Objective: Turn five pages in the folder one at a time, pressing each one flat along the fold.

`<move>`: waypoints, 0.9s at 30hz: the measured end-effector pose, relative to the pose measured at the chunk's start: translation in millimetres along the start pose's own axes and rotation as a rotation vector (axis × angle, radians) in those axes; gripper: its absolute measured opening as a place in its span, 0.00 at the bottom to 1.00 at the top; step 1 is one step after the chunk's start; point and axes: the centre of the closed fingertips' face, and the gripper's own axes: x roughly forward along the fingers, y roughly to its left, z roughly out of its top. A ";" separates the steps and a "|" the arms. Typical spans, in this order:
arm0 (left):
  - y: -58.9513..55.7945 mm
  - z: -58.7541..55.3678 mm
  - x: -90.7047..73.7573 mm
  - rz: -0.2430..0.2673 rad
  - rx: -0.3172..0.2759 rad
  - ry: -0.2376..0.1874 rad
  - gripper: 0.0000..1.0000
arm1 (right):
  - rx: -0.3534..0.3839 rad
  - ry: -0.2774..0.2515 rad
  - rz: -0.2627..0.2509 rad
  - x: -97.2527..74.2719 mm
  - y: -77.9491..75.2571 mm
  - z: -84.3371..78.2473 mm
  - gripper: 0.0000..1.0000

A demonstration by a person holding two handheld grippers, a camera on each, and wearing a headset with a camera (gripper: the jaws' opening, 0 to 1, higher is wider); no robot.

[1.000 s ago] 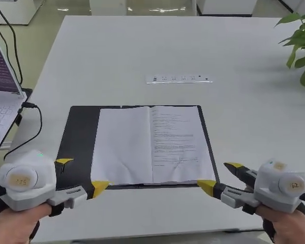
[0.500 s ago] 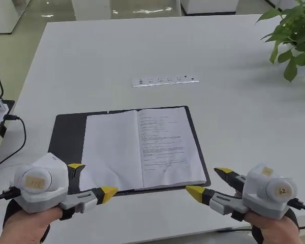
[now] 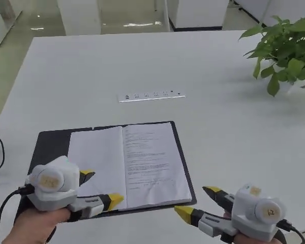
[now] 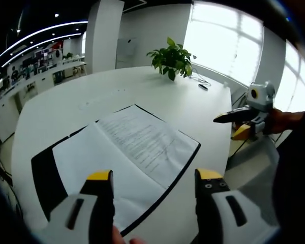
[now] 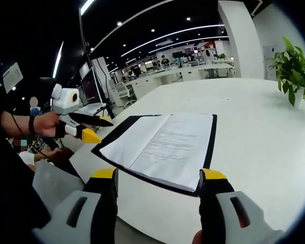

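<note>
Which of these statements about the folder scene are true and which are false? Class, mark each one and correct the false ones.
1. The folder lies open on the table. True.
2. The left gripper is shut on a page. False: its jaws stand open and hold nothing.
3. A leafy plant stands at the table's far right. True.
4. The right-hand page is blank. False: it bears printed text; the left-hand page is the blank one.
5. The right gripper presses on the fold. False: it is beside the folder's near right corner, with its jaws open.
</note>
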 end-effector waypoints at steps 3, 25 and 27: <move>-4.6 6.1 11.9 -0.020 0.021 0.010 0.64 | 0.001 0.007 0.001 -0.8 -2.4 -1.8 0.64; -50.8 20.2 105.2 -0.116 0.079 0.096 0.68 | 0.021 -0.001 0.038 0.7 -8.2 10.1 0.64; -55.5 20.5 112.1 -0.124 0.086 0.102 0.68 | 0.026 -0.001 0.035 -0.9 -10.9 8.2 0.63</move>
